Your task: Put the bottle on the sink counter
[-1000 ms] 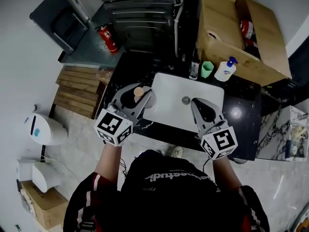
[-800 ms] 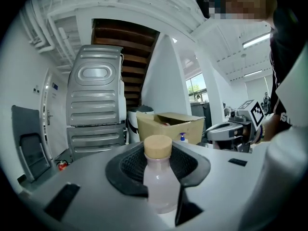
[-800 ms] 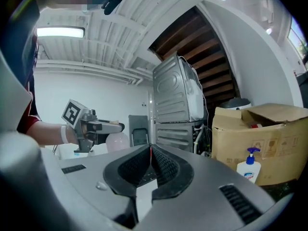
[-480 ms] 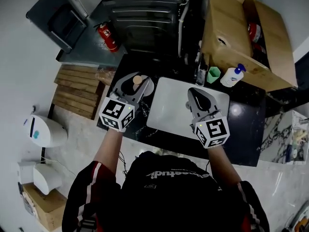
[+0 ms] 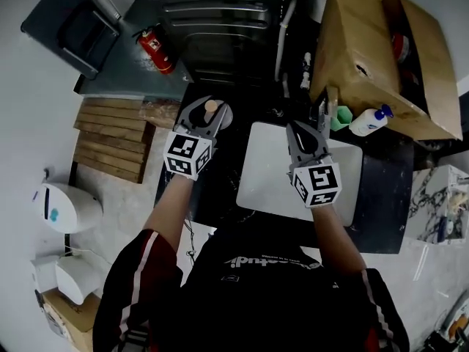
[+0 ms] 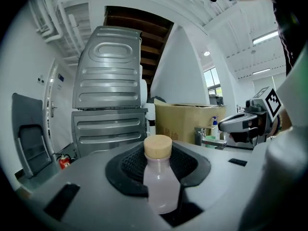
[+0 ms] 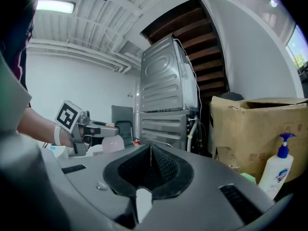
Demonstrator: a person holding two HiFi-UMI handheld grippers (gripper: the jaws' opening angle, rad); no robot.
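A small bottle [image 6: 160,177] of pale pink liquid with a tan cap stands upright between the jaws of my left gripper [image 6: 159,170], which is shut on its body. From the head view the bottle's cap [image 5: 212,107] and the left gripper [image 5: 210,113] are over the black counter [image 5: 220,189], left of the white sink [image 5: 267,174]. I cannot tell whether the bottle touches the counter. My right gripper [image 5: 300,132] hovers over the sink, jaws shut on nothing. In the right gripper view its jaws [image 7: 150,154] meet in a line, and the bottle [image 7: 113,143] shows at the left.
A faucet [image 5: 322,113], a green cup [image 5: 338,119] and a white pump bottle [image 5: 368,122] stand behind the sink. A large cardboard box [image 5: 381,42] sits at the back right. A fire extinguisher [image 5: 154,52] and wooden pallets [image 5: 113,134] are on the floor at the left.
Both grippers have moved toward the back of the counter. The left one has carried the bottle along, and the right one has shifted left over the sink.
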